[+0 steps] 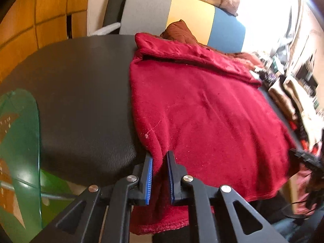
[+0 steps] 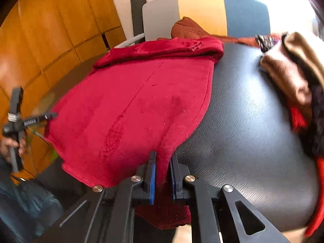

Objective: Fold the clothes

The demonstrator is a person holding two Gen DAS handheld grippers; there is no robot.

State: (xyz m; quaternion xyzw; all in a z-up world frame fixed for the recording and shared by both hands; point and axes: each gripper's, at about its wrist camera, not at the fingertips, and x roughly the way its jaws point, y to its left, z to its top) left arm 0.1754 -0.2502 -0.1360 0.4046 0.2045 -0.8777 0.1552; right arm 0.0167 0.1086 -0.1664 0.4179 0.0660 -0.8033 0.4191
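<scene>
black table (image 1: 81,101) carries the red garment (image 1: 202,111), near edge overhanging. left gripper (image 1: 160,176) and right gripper (image 2: 163,179), both level at that edge, each clamp a fold.

Deep red fleece garment (image 1: 204,109): plush, fuzzy nap, matt, lint-specked, stitched hem. Black leatherette table top (image 1: 81,101): fine grain, soft sheen. Left black plastic gripper (image 1: 160,174): matt, ribbed blue rubber-like pads (image 1: 149,179), shiny metal pivot pins. Right black plastic gripper (image 2: 163,179): same finish. Orange wooden panel wall (image 2: 50,40): smooth, semi-gloss. Green glass tabletop (image 1: 18,133): glossy. Grey-yellow-blue upholstered chair back (image 1: 182,16): matt woven cloth. Tan folded knit clothes (image 2: 291,68): soft, matt.
</scene>
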